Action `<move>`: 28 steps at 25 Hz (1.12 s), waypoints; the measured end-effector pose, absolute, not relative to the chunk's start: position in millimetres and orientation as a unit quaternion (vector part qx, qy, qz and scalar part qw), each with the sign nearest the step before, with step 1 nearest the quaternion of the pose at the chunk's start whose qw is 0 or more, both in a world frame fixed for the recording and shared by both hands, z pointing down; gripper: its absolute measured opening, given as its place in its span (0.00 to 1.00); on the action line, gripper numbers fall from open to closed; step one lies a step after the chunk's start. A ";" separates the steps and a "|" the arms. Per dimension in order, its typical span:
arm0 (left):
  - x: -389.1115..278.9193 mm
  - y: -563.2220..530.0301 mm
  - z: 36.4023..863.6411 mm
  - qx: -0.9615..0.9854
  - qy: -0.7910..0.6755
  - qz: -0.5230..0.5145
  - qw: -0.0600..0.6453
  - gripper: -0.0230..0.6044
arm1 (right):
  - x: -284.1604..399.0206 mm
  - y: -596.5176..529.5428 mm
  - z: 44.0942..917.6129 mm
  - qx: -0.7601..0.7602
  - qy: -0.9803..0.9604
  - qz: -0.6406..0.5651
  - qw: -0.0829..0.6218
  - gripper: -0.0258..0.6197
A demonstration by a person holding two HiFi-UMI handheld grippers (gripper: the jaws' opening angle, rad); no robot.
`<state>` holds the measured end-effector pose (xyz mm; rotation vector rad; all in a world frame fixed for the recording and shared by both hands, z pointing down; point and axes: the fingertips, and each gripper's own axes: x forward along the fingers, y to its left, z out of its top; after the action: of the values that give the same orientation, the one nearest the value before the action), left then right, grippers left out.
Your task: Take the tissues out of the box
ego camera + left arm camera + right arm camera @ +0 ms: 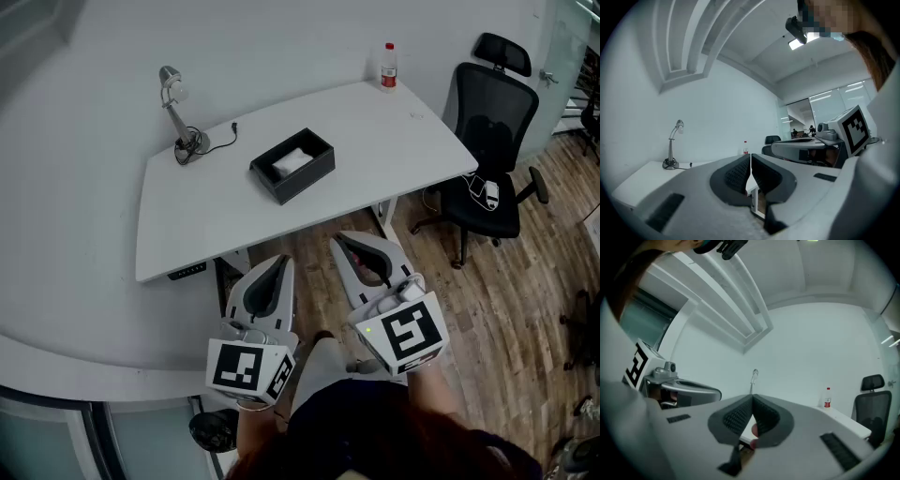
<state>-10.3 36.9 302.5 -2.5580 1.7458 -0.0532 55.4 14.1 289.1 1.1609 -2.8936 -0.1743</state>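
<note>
A black open box [292,165] with white tissues [292,162] inside sits on the white desk [216,225]. Both grippers hang below the desk's near edge, over the wooden floor, well short of the box. My left gripper [282,258] [750,156] is shut with nothing between its pads. My right gripper [338,240] [752,397] is shut too and holds nothing. The box does not show in either gripper view; the jaws hide the desk's middle there.
A silver desk lamp [176,112] [672,145] with its cable stands at the desk's back left. A red-labelled bottle [388,67] [827,398] stands at the back right corner. A black office chair [489,150] [872,404] is right of the desk.
</note>
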 end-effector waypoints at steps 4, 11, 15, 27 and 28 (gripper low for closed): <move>-18.3 27.4 303.2 -0.825 0.564 -0.016 0.020 0.08 | 47.8 6.2 289.2 0.371 -0.927 -0.054 0.007 0.07; -33.7 6.5 306.0 -0.826 0.564 -0.017 0.007 0.08 | 33.0 -11.7 288.8 0.364 -0.931 -0.029 -0.003 0.07; -42.1 -6.4 307.1 -0.826 0.563 -0.016 0.001 0.08 | 25.3 -25.6 290.0 0.364 -0.931 -0.023 -0.002 0.07; -73.1 -51.6 304.0 -0.830 0.558 -0.014 -0.007 0.08 | 3.7 -73.7 293.3 0.389 -0.921 -0.006 0.026 0.07; -76.7 -55.4 303.3 -0.830 0.558 -0.012 -0.007 0.08 | 0.7 -77.9 292.4 0.390 -0.920 -0.007 0.028 0.07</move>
<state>-76.7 -55.4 303.3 -2.6180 1.7603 -0.0392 0.7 -77.9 292.4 1.2050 -2.8414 -0.0226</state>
